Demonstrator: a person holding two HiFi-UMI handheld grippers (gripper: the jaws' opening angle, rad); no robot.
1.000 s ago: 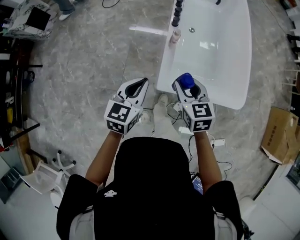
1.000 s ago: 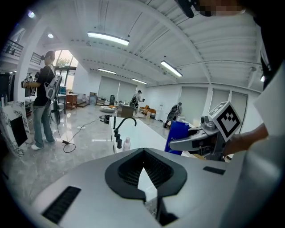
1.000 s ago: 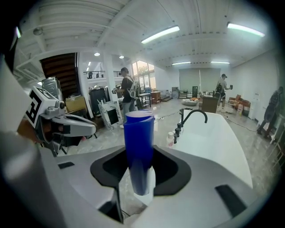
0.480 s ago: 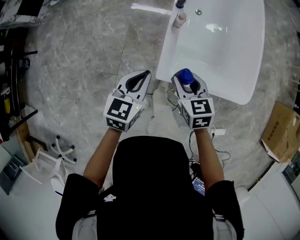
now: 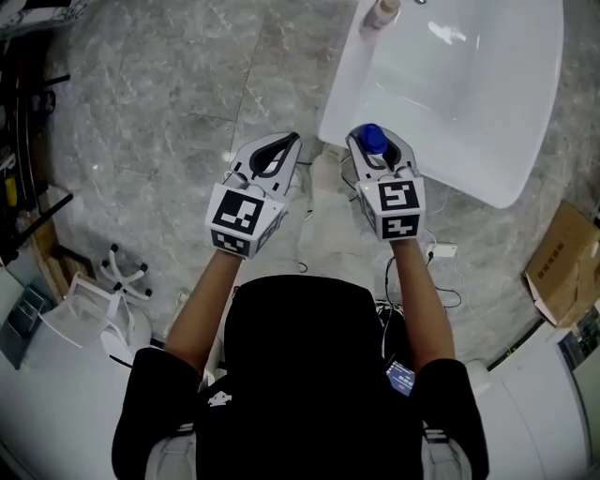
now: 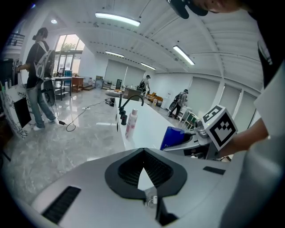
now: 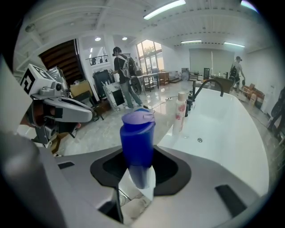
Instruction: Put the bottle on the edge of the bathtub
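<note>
A blue bottle [image 5: 372, 139] with a paler blue cap stands upright between the jaws of my right gripper [image 5: 378, 142], which is shut on it. It hangs over the floor just short of the near end of the white bathtub [image 5: 342, 108]. In the right gripper view the bottle [image 7: 138, 142] fills the middle, with the tub [image 7: 222, 133] ahead to the right. My left gripper [image 5: 281, 142] is level with the right one, over the marble floor left of the tub. Its jaws meet at the tips and hold nothing [image 6: 143, 150].
A pink-white bottle [image 5: 382, 11] stands on the tub's left rim, with a black faucet [image 7: 207, 84] behind it. A cardboard box [image 5: 562, 262] lies at the right, a power strip with cables [image 5: 441, 251] by my feet, a white stand [image 5: 103, 300] at the left. People stand in the background.
Both grippers have moved forward toward the tub's near end, the blue bottle still in the right one. The tub has drawn closer and slid to the upper right of the view.
</note>
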